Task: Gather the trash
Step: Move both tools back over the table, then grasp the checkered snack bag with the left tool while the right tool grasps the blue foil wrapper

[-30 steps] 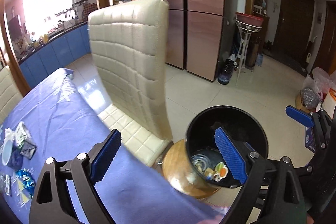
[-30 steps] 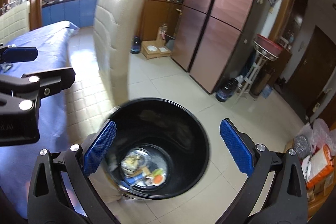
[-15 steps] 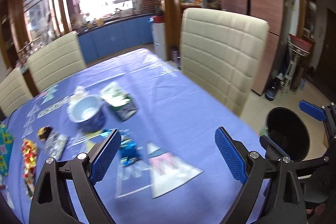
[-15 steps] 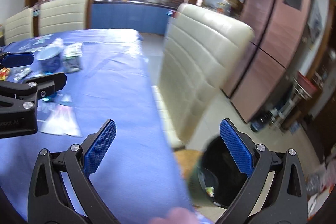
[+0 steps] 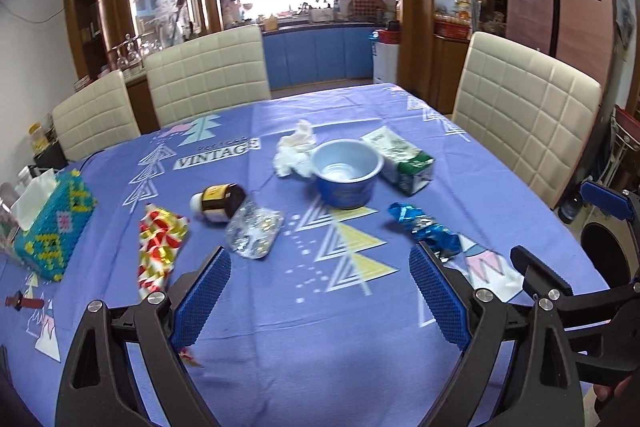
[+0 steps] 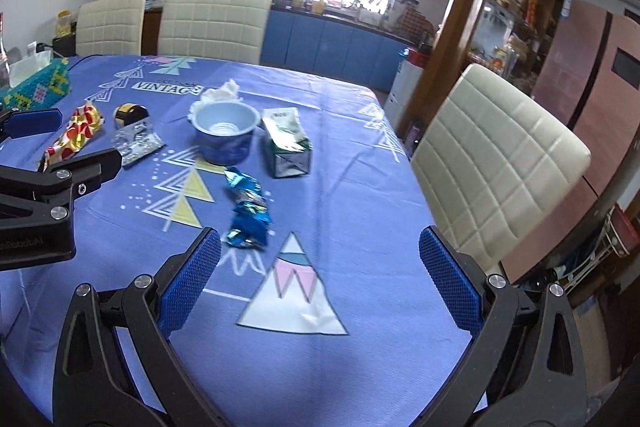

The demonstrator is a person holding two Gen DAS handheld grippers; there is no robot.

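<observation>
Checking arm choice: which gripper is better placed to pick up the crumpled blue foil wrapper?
Right. The crumpled blue foil wrapper lies just ahead of the open right gripper; for the open left gripper it sits off to the right.

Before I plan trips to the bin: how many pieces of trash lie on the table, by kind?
Foil wrappers: 2, blue and red-gold
Blister pack: 1
Small bottle: 1
Crumpled tissue: 1
Blue cup: 1
Green carton: 1
Total: 7

Matt cloth tablecloth (image 5: 320,307), shiny crinkled foil wrapper (image 5: 426,229), glossy blue bowl (image 5: 346,175), quilted leather-look chair (image 5: 520,115).
</observation>
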